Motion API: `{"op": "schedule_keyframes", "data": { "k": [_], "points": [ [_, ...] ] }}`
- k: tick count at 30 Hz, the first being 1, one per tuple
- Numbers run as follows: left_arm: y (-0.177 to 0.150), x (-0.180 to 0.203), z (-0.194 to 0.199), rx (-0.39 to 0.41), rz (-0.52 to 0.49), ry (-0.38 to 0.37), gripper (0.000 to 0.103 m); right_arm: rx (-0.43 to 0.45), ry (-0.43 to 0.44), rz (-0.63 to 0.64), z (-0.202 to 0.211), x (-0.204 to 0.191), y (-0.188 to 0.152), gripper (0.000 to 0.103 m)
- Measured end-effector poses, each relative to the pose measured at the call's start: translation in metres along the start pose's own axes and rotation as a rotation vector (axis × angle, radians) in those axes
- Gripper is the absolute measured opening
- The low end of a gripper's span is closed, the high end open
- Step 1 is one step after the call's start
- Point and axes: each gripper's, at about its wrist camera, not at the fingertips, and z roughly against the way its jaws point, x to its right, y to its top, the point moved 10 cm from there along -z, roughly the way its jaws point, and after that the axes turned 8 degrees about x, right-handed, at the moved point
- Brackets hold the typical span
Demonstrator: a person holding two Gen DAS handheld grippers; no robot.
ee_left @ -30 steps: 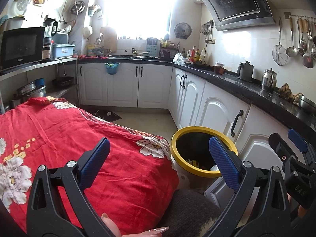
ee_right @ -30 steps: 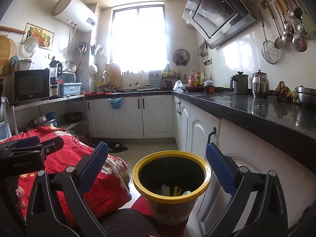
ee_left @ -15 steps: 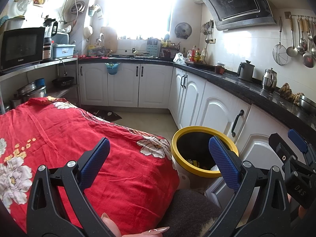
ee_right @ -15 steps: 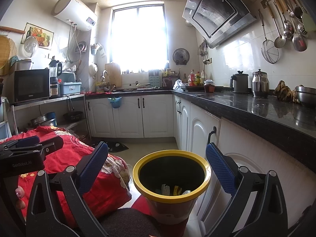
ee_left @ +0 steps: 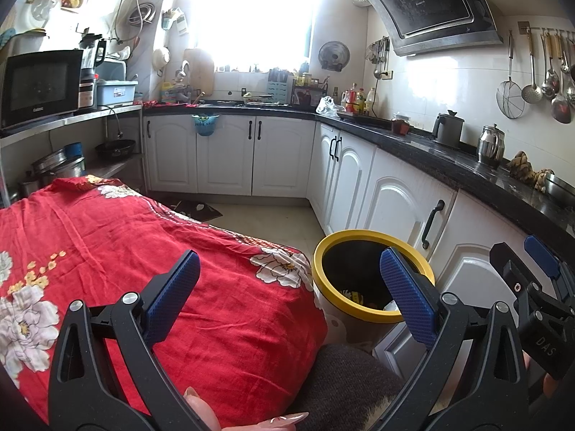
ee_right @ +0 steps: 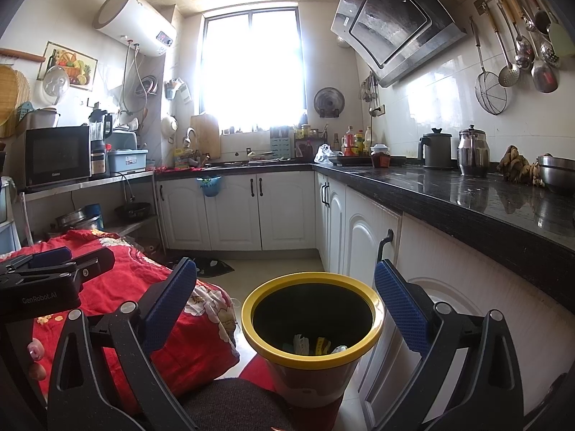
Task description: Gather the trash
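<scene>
Both tongs spread empty, yellow-rimmed bin [ee_right: 312,318] holding scraps, perhaps wrappers [ee_right: 316,345]

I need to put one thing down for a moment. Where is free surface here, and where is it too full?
The red floral cloth is bare ahead of the left tongs. The black counter is free between the cabinet edge and the kettles. Its far corner by the bottles is crowded. Both tongs are open and empty.
</scene>
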Motion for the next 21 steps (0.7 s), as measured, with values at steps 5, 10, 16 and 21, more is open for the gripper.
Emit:
{"op": "schedule_keyframes", "data": {
  "k": [5,10,16,21],
  "points": [
    [0.0001,-0.0002,0.0000,0.000,0.001,-0.002,0.092,-0.001,0.001,-0.001,0.0000,0.0002,0.0002,0.097],
    [-0.0018,-0.0028,-0.0019,-0.012,0.001,-0.002,0.092,-0.002,0.000,-0.001,-0.0001,0.0005,0.0003,0.097],
    [-0.0044,-0.0011,-0.0024,-0.021,-0.001,-0.006,0.092,-0.006,0.002,0.000,-0.0005,0.0002,-0.0002,0.097],
    [-0.0044,-0.0072,-0.0001,-0.028,-0.002,0.010,0.092,-0.029,0.010,-0.008,-0.0002,-0.0024,-0.0073,0.097]
  ]
}}
